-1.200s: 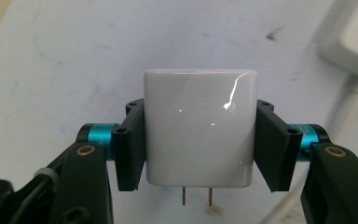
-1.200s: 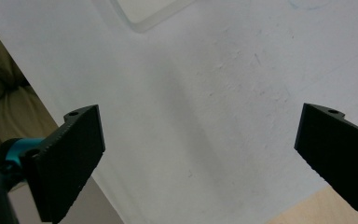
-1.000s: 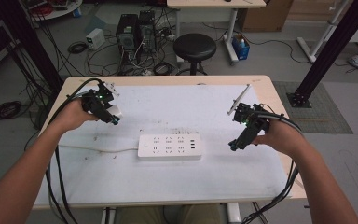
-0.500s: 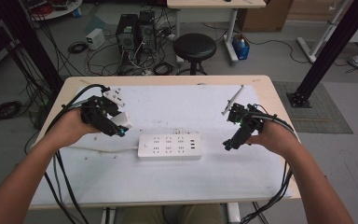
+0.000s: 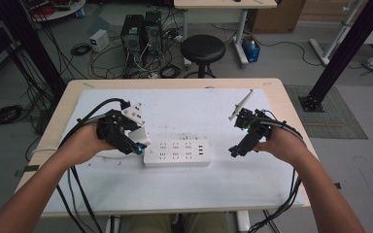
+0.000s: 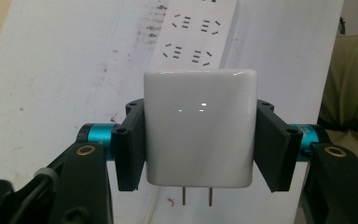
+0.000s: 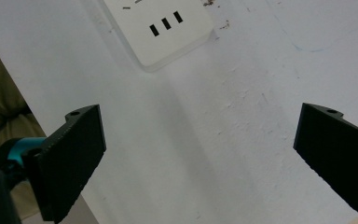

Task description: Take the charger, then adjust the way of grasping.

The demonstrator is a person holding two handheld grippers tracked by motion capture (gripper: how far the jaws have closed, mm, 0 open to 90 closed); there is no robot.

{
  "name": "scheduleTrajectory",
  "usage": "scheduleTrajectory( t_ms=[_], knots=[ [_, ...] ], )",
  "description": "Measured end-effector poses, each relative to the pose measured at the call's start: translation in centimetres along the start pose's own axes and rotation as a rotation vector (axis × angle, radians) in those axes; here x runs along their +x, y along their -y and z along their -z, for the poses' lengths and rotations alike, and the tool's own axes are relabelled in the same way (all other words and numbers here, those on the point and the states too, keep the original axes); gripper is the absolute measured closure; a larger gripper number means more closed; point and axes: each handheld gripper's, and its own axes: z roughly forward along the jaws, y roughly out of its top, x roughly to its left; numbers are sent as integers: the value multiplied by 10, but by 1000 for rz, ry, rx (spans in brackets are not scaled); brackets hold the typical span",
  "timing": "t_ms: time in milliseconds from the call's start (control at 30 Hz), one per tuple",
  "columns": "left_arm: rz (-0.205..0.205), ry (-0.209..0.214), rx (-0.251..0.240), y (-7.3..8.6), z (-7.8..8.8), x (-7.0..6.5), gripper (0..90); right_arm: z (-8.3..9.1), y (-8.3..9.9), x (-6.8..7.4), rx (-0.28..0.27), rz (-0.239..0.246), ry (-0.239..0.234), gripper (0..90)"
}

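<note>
A: What is the left tool [image 6: 199,140] gripping?

B: A white plug adapter [image 6: 199,128], a glossy, near-square block with rounded corners. The two black jaws press flat on its opposite sides, so it is clenched firmly. Two thin metal prongs stick out of its lower face in the left gripper view, and small highlights glint on its front.

A: Where is it over the bench [image 5: 184,194]?

B: In the high view the adapter [image 5: 141,137] sits at the tip of the left tool [image 5: 135,141], just beside the left end of the white power strip [image 5: 177,153], which lies flat near the middle of the bench's white cover. I cannot tell if the two touch.

A: And the strip itself?

B: A long white bar with rows of socket slots and three small dark ports near its right end [image 7: 166,23].

A: The right tool [image 7: 198,154]?

B: Its jaws stand wide apart and hold nothing, hanging over bare white surface to the right of the strip, near it but apart.
</note>
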Motion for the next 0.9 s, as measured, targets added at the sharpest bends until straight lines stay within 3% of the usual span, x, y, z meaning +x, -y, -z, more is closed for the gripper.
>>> scheduleTrajectory(
  t_ms=[433, 533, 733, 767, 833, 900],
  knots=[
    [-34, 35, -18, -10, -11, -1, 423, 0, 10, -1, -64, -54, -7, 15],
    [-49, 33, -22, -13, -13, -2, 423, 1, 12, 0, -79, -90, -14, 14],
    [-60, 37, -81, -19, -18, -8, 423, -1, 17, 2, -148, -167, -63, 14],
    [-83, 37, -73, -20, -18, -8, 423, -2, 18, 2, -161, -178, -71, 14],
    [-86, 42, -94, -22, -21, -10, 423, -4, 19, 3, -187, -217, -87, 15],
    [-94, 46, -111, -24, -27, -14, 423, -9, 21, 3, -244, -266, -145, 15]
  ],
)
